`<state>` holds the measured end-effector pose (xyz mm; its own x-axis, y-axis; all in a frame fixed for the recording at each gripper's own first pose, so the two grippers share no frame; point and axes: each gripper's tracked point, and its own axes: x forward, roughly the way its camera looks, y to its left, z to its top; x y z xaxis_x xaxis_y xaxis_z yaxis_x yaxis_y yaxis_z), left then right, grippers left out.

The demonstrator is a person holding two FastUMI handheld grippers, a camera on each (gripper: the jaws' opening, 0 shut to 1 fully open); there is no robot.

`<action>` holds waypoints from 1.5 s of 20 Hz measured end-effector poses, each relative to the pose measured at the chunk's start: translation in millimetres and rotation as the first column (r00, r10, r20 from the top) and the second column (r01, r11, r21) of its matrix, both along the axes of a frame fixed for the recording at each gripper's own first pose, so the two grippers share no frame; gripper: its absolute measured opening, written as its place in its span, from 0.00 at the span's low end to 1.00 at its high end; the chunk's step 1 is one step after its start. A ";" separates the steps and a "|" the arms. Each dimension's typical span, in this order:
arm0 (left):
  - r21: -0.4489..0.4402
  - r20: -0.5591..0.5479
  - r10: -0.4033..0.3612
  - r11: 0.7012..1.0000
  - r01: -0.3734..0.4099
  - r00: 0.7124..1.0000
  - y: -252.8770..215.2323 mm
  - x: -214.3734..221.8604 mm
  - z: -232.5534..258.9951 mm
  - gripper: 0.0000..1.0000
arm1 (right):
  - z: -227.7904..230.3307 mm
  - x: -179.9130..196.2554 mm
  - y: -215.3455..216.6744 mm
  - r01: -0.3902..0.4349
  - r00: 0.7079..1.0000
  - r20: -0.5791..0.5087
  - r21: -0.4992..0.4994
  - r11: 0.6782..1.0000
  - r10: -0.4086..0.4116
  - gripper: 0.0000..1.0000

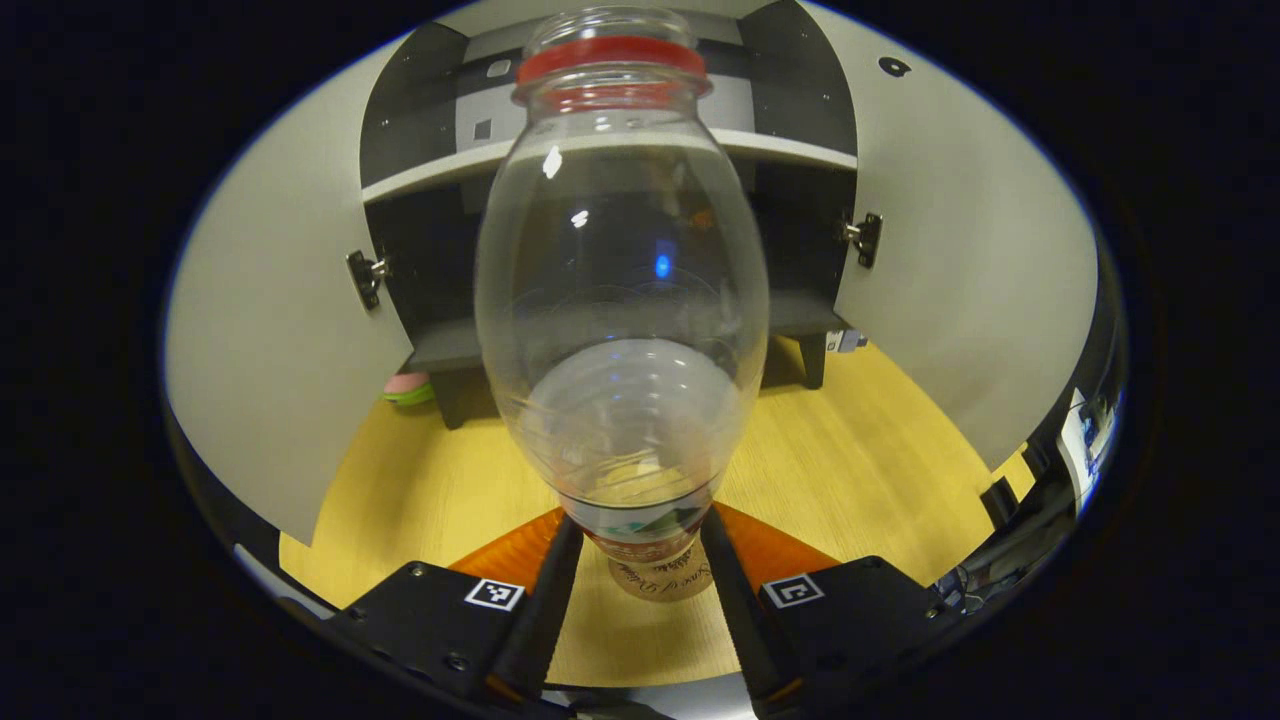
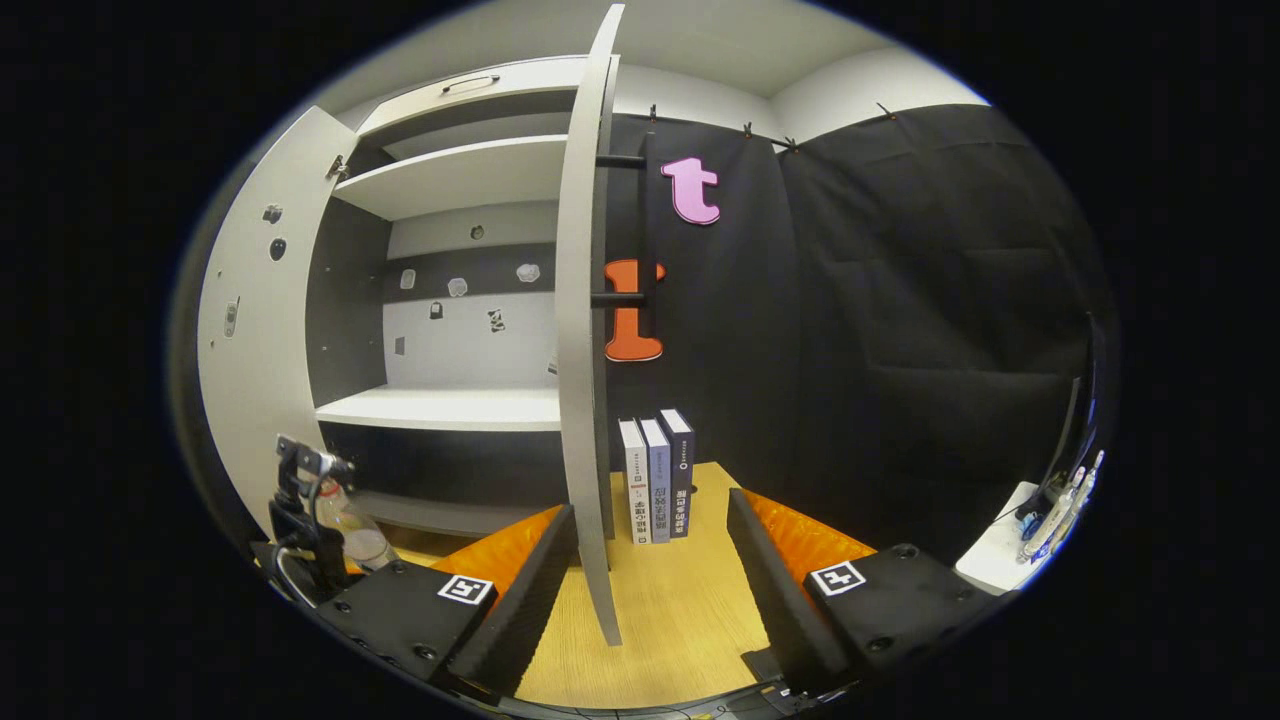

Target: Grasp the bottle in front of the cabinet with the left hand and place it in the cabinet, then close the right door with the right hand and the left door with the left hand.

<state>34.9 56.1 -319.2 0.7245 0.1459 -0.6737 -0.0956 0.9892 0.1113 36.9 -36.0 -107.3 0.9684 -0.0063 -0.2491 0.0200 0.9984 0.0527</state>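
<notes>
One clear bottle (image 1: 620, 300) with a red neck ring stands upright between the left gripper (image 1: 640, 560) fingers, both pressing its labelled base, just above the wooden surface (image 1: 860, 450) in front of the cabinet (image 1: 610, 160) — two doors, both swung open. The right gripper (image 2: 650, 590) is spread wide, holding nothing, its fingers flanking the right door's (image 2: 585, 350) edge. Three books (image 2: 658, 478) stand beyond.
</notes>
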 end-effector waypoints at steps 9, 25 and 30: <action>-0.013 0.131 -0.024 1.000 0.026 0.991 7.5 35.3 106.6 0.72 | -4.3 -12.1 -2.7 0.000 1.000 0.003 0.014 1.000 0.000 0.99; -0.010 0.275 -0.032 0.999 0.036 0.961 32.8 102.4 217.8 0.72 | -9.1 -15.9 -57.6 0.116 0.993 0.025 0.025 0.993 -0.116 0.99; -0.049 0.300 -0.055 0.996 0.073 0.952 25.9 139.9 236.3 0.72 | -5.0 -9.8 -78.3 0.169 0.985 0.043 0.016 0.985 -0.170 0.99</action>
<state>174.7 82.0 -82.9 0.8999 0.0596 -0.4319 -0.0523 0.9982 0.0287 27.1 -114.4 -112.3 0.9636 -0.1687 -0.2075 0.1865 0.9800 0.0692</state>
